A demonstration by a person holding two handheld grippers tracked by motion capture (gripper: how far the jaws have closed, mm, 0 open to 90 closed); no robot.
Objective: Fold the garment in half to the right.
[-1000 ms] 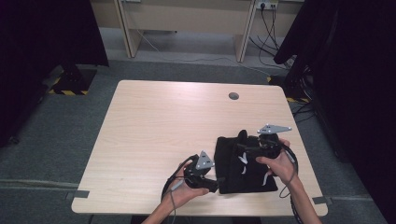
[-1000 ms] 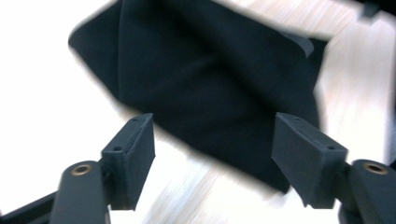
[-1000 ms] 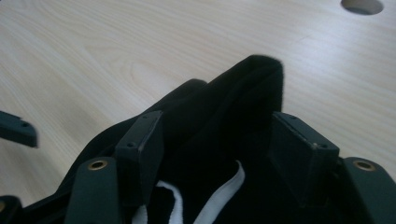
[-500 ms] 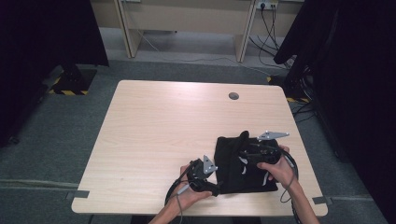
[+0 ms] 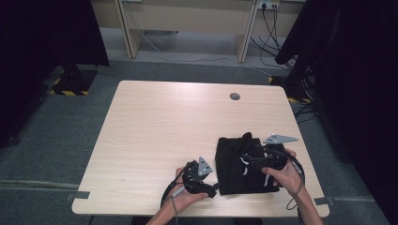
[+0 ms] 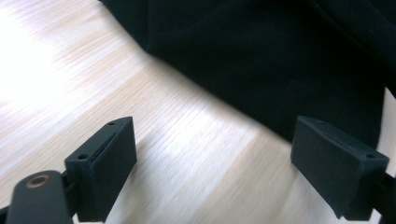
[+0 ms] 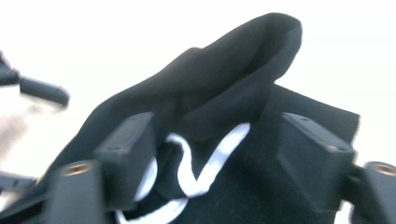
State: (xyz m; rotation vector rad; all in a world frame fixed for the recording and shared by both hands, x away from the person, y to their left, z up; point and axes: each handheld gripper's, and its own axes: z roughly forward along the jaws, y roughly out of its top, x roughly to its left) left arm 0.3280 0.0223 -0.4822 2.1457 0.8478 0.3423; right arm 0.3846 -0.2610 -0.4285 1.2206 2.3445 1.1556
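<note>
We see two bare forearms with no sleeves, each hand wrapped round a black gripper: the left gripper [image 5: 213,190] and the right gripper [image 5: 247,161] both carry a grey three-cornered plate with small holes on top and trail a thin dark cable that loops back past the wrist. In the gripper views the jaws are matt black rectangular blocks with small screw holes in their top faces. On the left gripper, a rounded black arm beside one jaw bears a brass-coloured insert.

Left gripper [image 5: 213,191] agape; right gripper [image 5: 244,161] apparently just opened
</note>
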